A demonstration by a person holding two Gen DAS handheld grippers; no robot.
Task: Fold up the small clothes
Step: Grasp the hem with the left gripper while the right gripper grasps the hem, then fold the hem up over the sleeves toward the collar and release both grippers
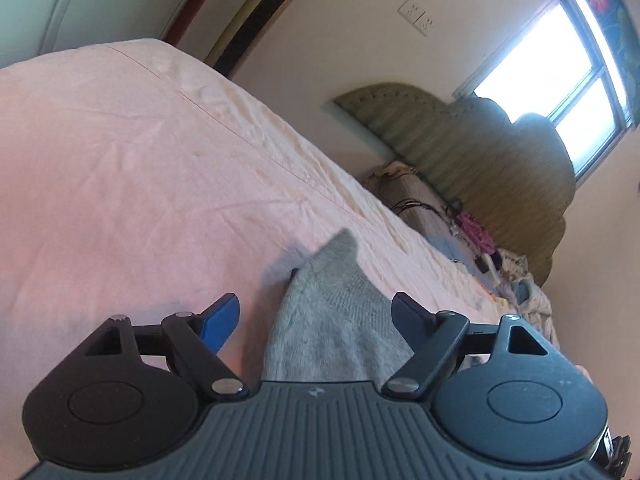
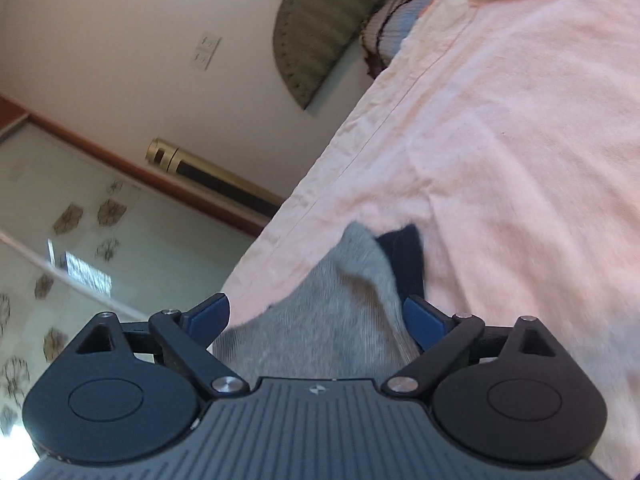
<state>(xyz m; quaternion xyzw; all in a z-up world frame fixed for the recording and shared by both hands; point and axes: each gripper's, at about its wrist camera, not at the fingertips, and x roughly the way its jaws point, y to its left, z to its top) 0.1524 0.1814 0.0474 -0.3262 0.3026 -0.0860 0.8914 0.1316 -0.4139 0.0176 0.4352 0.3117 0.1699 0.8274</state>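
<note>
**Both tongs released, grey sock between the jaws**

Left tongs (image 1: 316, 316): jaws spread wide, gripping nothing. Grey sock (image 1: 340, 320) lies on the pink bedsheet (image 1: 140, 168), between the fingers and running ahead of them.

Right tongs (image 2: 316, 316): also spread, not clamped. Grey sock (image 2: 340, 308) between the fingers; a dark sock (image 2: 406, 260) just beyond the right finger.
</note>
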